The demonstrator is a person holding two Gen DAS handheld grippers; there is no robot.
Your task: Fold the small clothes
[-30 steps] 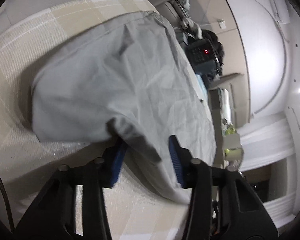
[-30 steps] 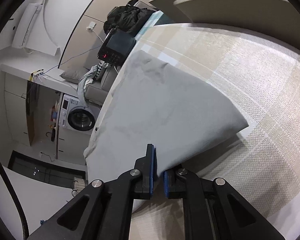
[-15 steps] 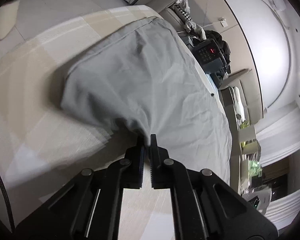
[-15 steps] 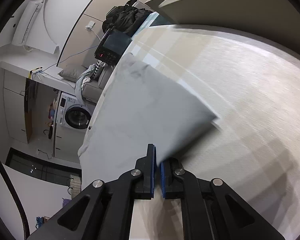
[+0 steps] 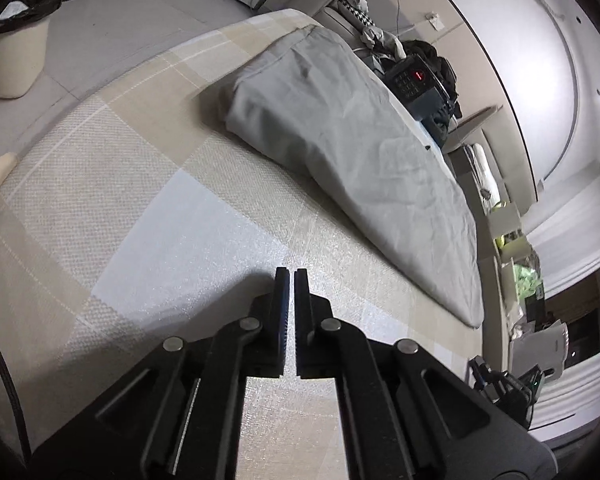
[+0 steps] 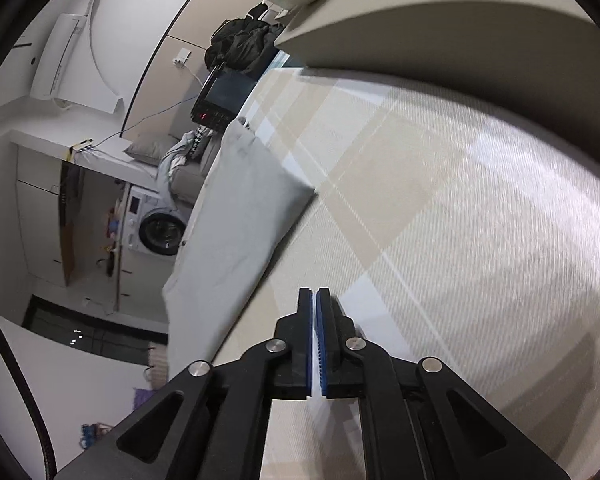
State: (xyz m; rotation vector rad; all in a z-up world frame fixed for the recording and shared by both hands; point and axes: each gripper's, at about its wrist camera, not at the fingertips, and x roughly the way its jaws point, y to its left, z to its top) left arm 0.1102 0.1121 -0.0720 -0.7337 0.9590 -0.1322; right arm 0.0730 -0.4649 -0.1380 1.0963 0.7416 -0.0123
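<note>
1. Left wrist view: the left gripper [image 5: 291, 276] is seen closed, jaws nearly together with nothing between them, held over the checked beige tablecloth [image 5: 148, 208].
2. The grey garment [image 5: 340, 136] is laid folded on the tablecloth along the far edge of the tabletop, well apart from the gripper tips. A thick rounded fold is shown at its near-left end; its long edge runs off towards the right corner, where it thins out flat.
3. A black device [image 5: 416, 84] with a small red light is seen just past the garment at the far edge. A cream bin [image 5: 16, 60] is seen on the floor off the left side.
4. Right wrist view: the right gripper [image 6: 314, 294] is seen closed too, blue pads [image 6: 322, 344] almost touching, nothing gripped, above bare tablecloth [image 6: 460, 220].
5. The garment [image 6: 236, 232] is placed along the left edge of the tabletop, up-left of the gripper and clear of it, one corner pointed into the table.
6. The same device [image 6: 220, 100] is seen beyond the garment's far end, a black bag [image 6: 240, 44] behind it, a washing machine [image 6: 156, 228] off the left edge.
</note>
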